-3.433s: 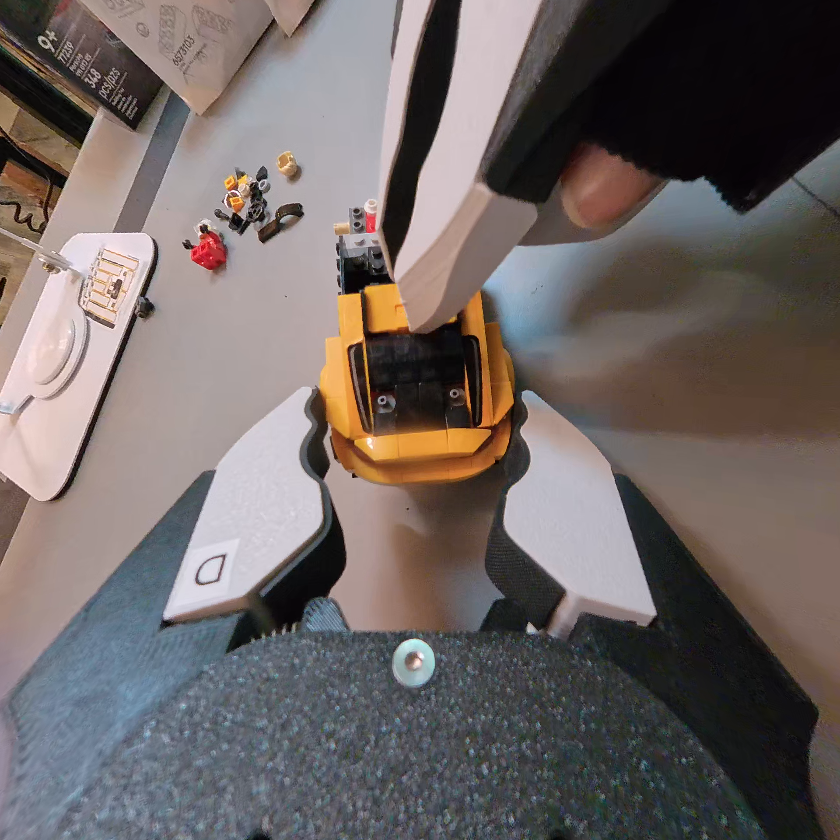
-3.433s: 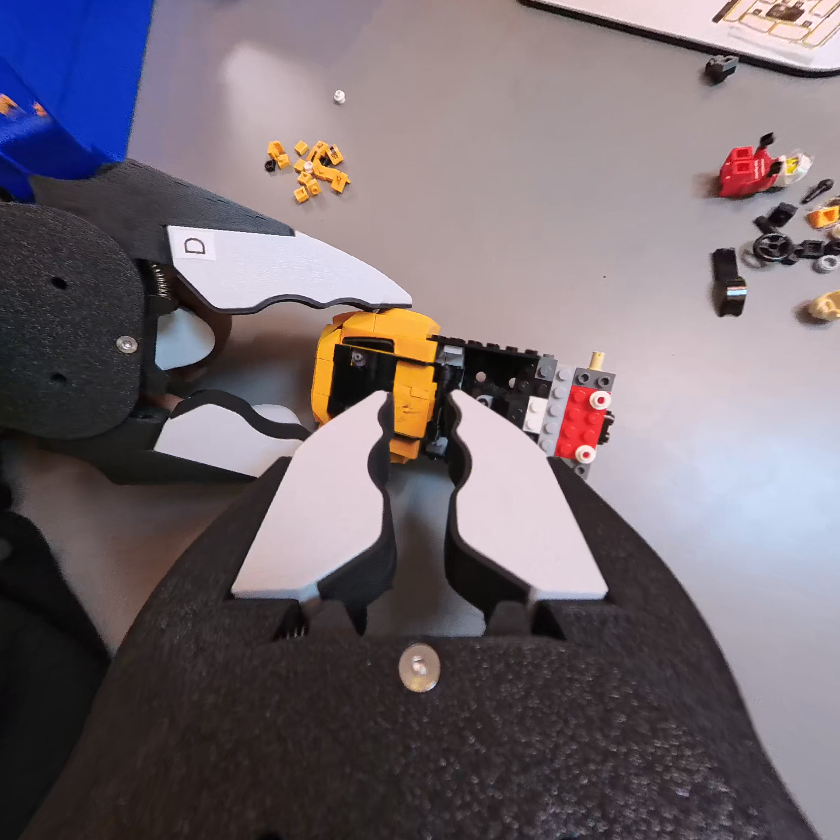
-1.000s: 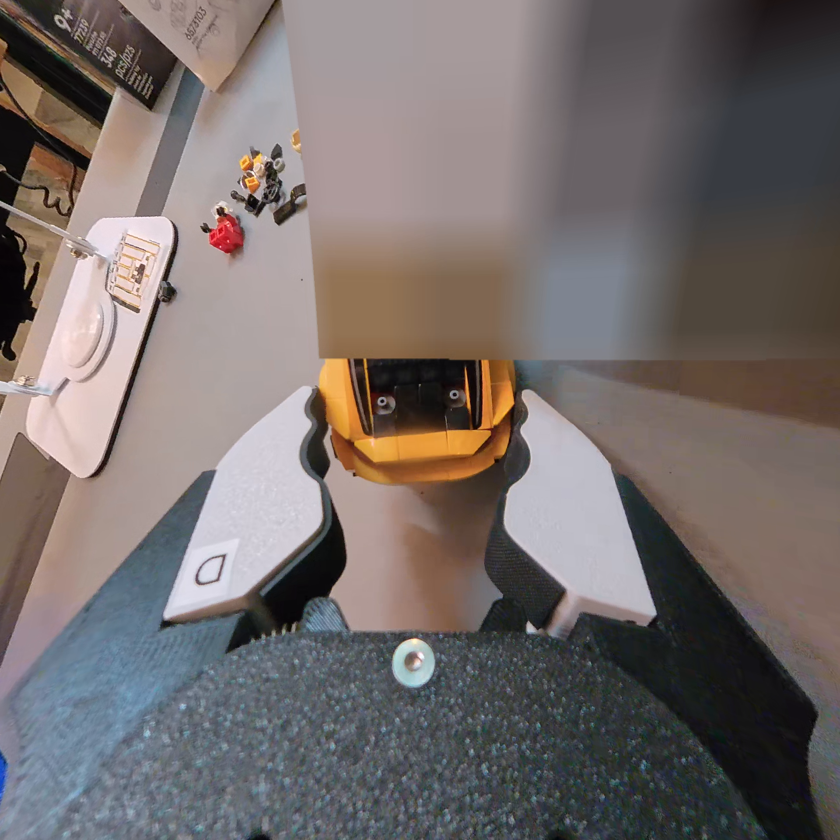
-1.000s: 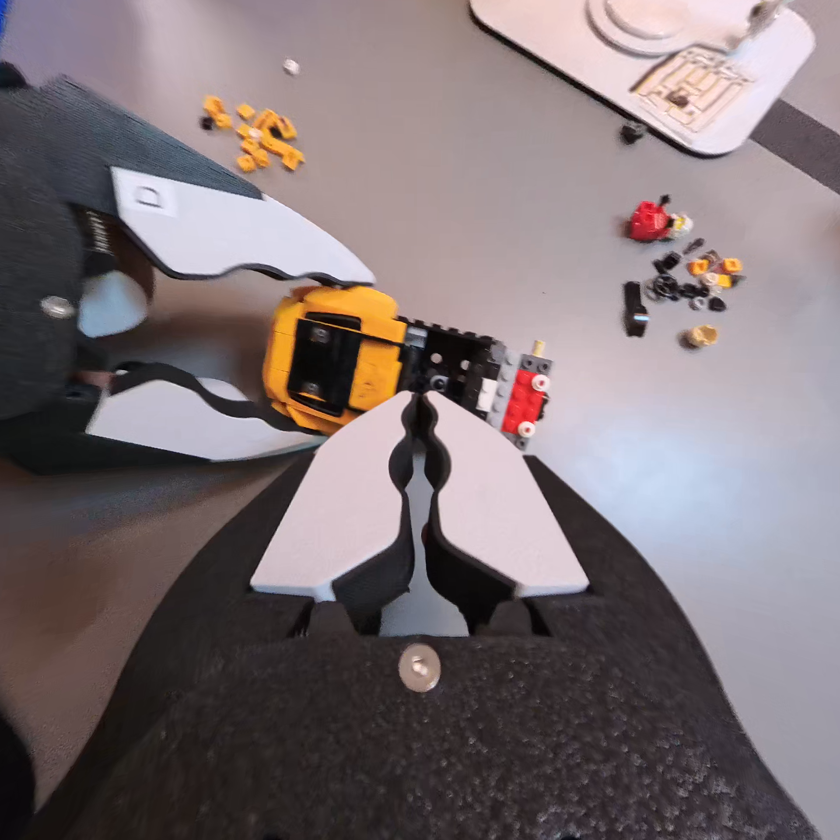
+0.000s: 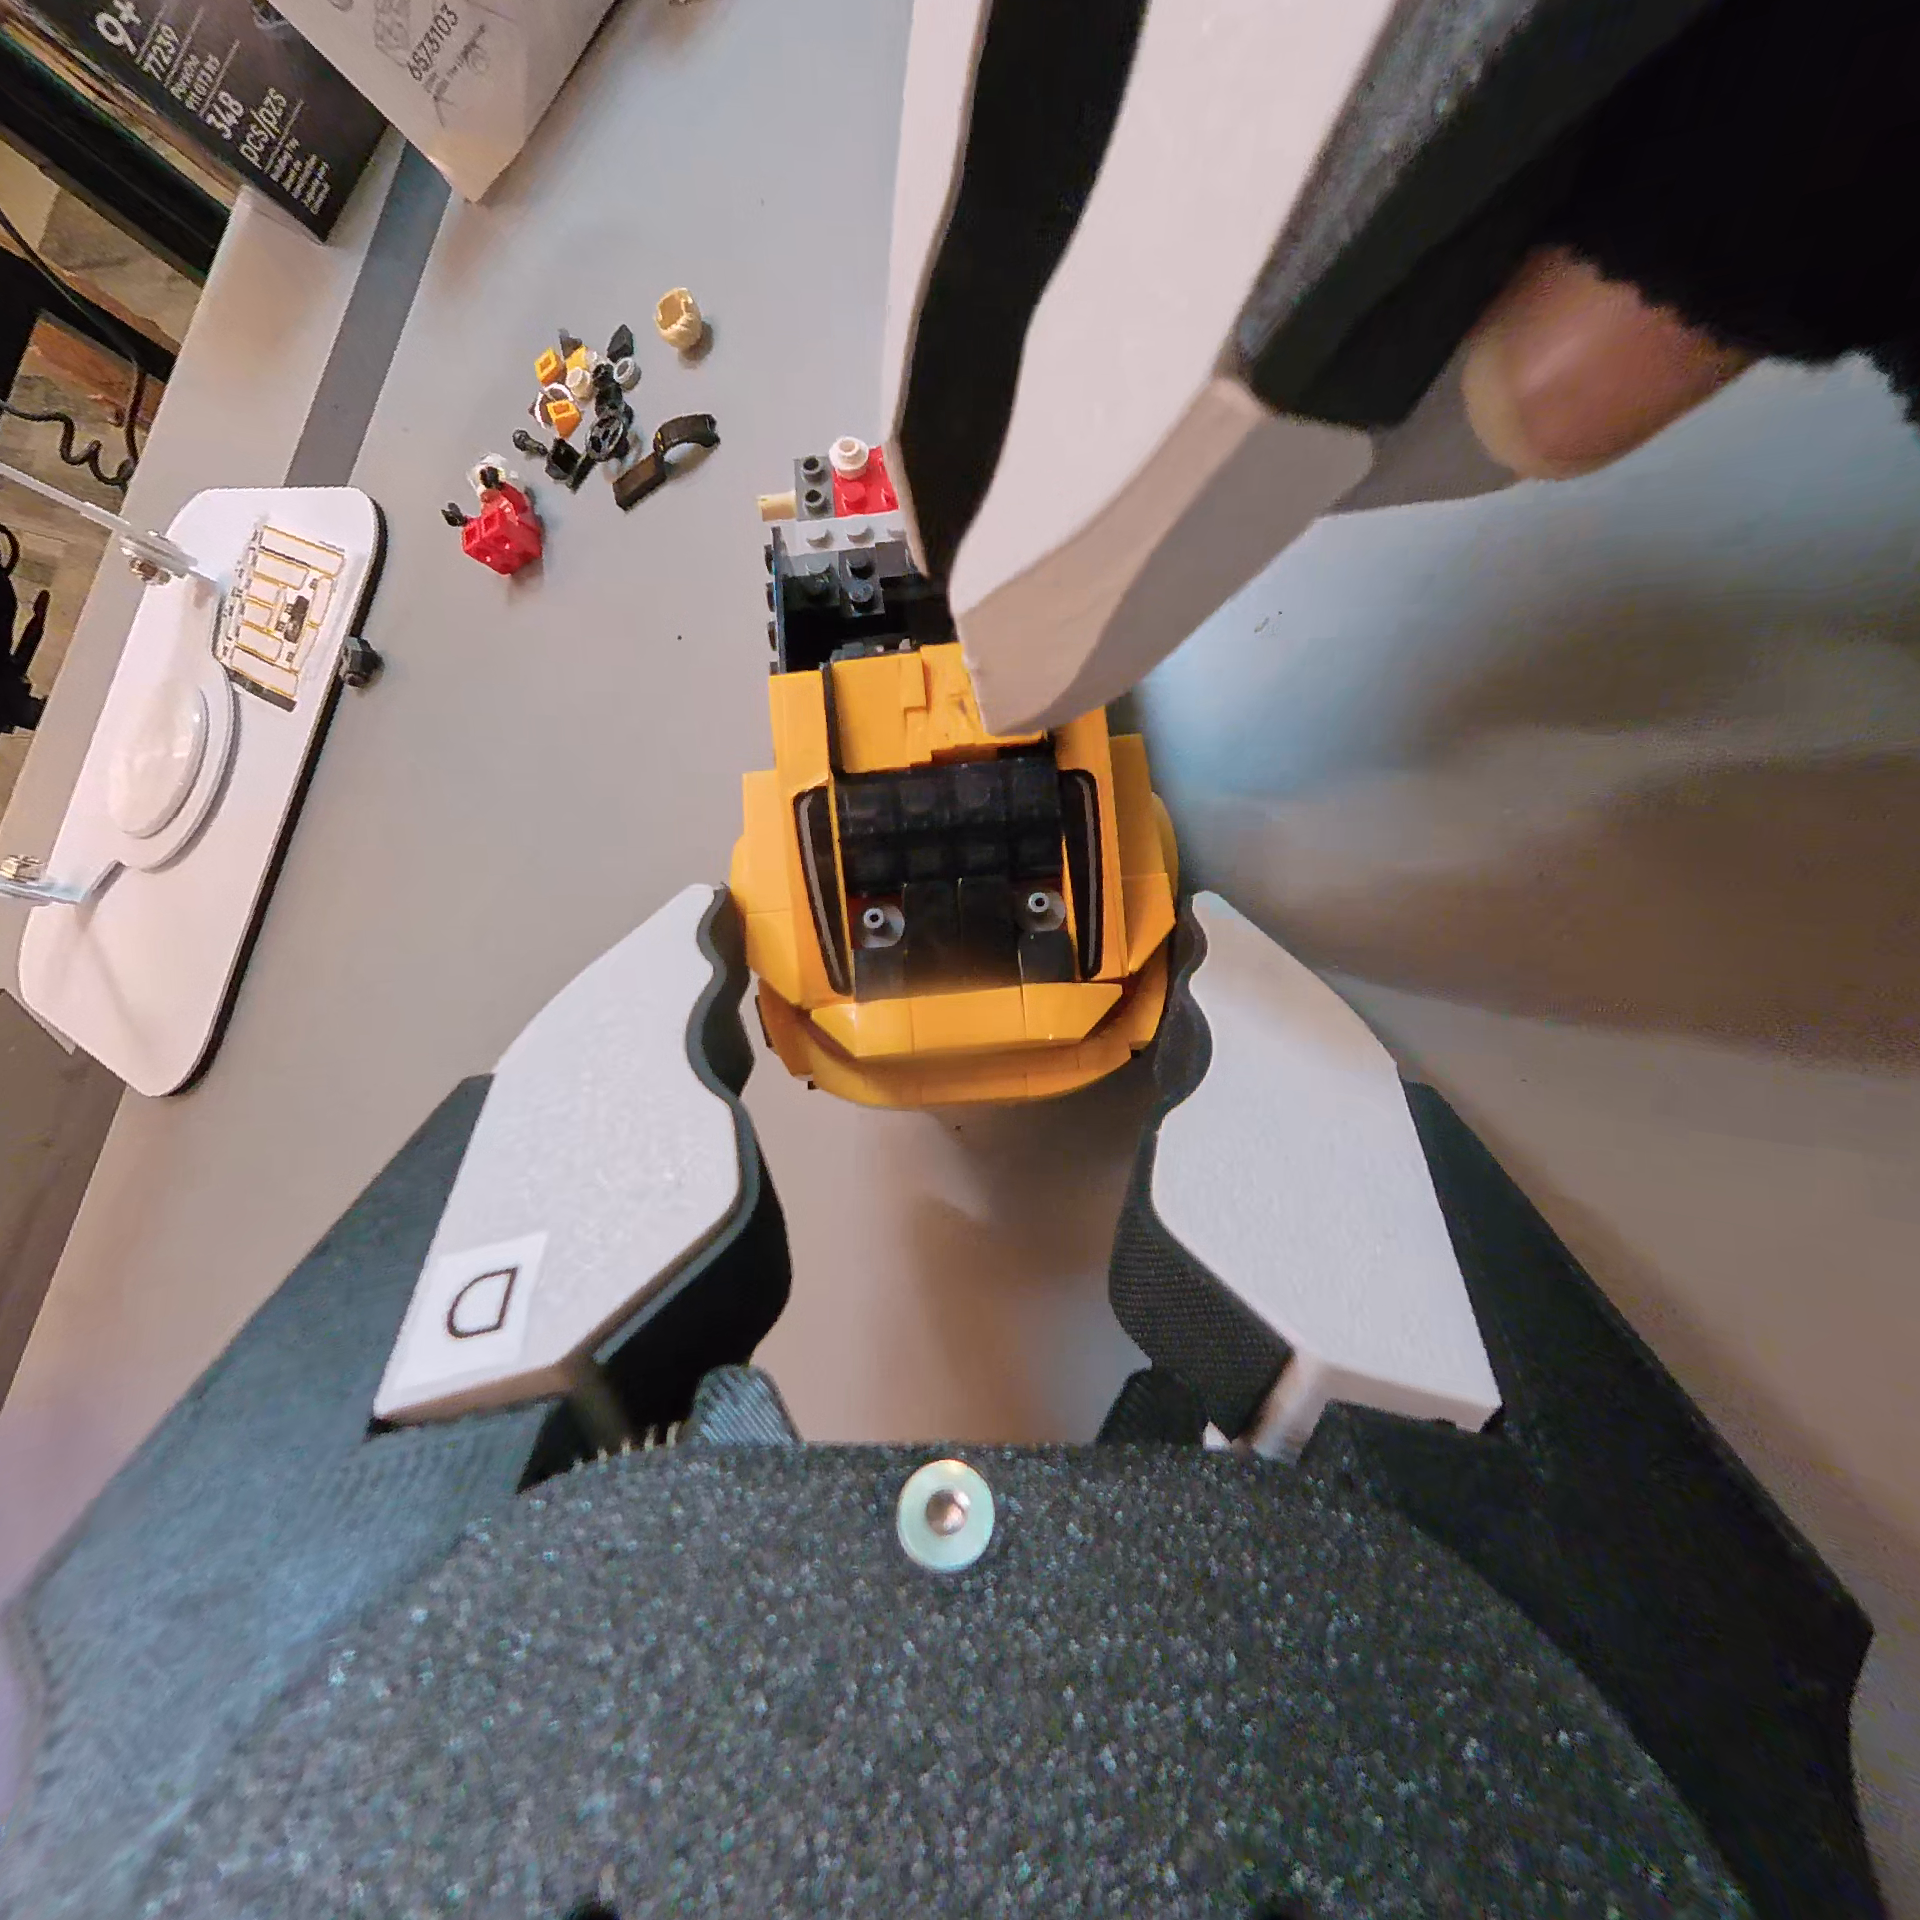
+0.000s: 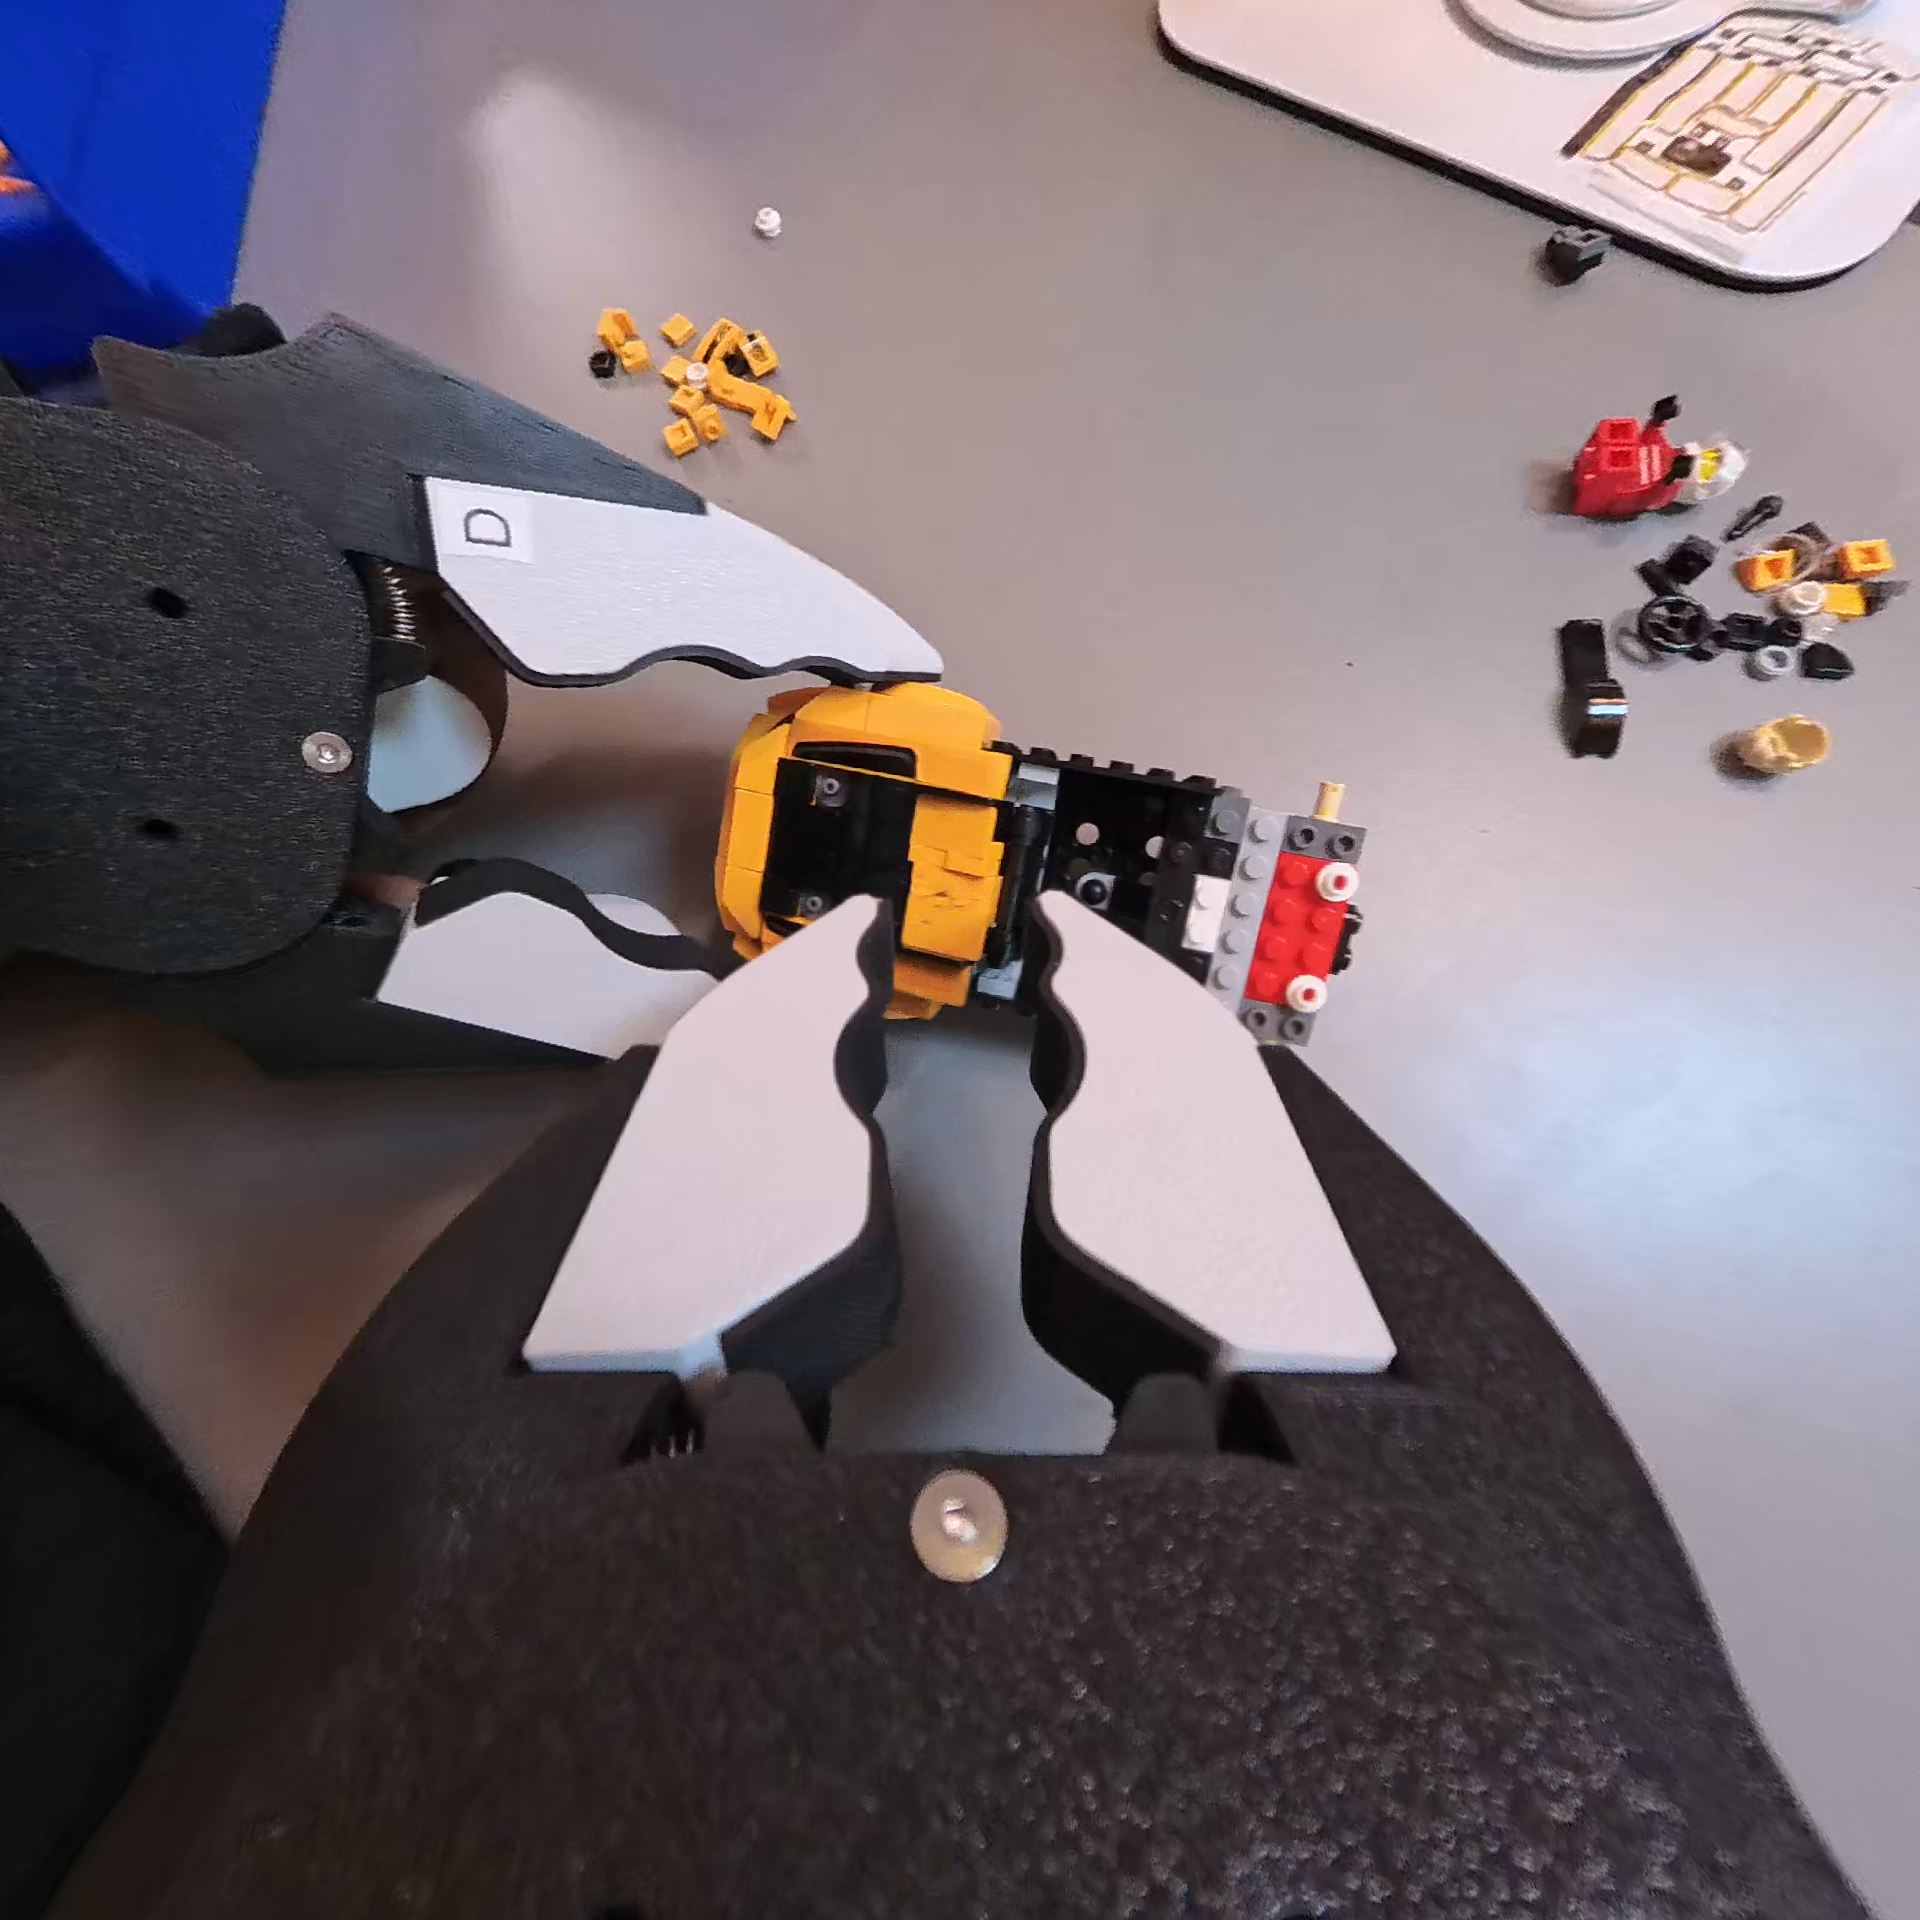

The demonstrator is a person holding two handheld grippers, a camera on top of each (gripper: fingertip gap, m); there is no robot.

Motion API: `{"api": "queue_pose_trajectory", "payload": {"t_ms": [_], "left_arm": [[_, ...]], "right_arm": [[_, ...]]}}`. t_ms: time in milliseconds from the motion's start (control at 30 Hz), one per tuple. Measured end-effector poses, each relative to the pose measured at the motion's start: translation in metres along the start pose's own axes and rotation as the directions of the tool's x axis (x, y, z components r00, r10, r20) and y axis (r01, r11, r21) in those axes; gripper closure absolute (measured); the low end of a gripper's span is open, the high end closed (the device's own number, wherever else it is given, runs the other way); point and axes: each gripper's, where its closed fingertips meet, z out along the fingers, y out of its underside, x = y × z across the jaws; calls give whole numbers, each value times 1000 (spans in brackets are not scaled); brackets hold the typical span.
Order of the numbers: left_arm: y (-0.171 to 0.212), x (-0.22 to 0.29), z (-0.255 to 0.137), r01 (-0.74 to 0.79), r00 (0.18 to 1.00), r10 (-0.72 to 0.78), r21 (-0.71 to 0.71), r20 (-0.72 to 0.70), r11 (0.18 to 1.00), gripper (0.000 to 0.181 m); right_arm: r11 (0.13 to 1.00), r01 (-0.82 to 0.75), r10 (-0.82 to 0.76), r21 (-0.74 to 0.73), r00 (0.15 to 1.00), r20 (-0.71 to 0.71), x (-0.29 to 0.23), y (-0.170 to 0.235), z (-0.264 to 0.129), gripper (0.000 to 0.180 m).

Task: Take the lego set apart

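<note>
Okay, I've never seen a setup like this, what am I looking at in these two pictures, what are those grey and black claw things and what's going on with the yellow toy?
Those claws are hand-held tongs; a person works one in each hand, and each carries a camera looking out along its two fingers. So each picture is one tool's own view, with the other tool also showing.

The left tongs are shut on the rounded yellow end of a partly dismantled lego car that sits on the grey table. The right tongs come in from the side, fingers either side of the yellow body section; they look shut on it, though the contact is partly hidden.

Already removed pieces lie around: a pile of yellow bits, a cluster of black and orange parts, a red chunk. A white board lies beyond them, near the table edge.
</note>
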Motion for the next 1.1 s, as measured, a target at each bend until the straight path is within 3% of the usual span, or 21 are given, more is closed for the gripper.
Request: {"api": "queue_pose_trajectory", "payload": {"t_ms": [600, 1100], "left_arm": [[-1, 0, -3, -78, 995, 81, -39, 66, 996, 103], [0, 0, -2, -31, 999, 32, -26, 38, 999, 103]], "right_arm": [[998, -36, 37, -50, 999, 21, -2, 5, 9, 162], [999, 29, -30, -18, 999, -40, -4, 3, 9, 165]]}}
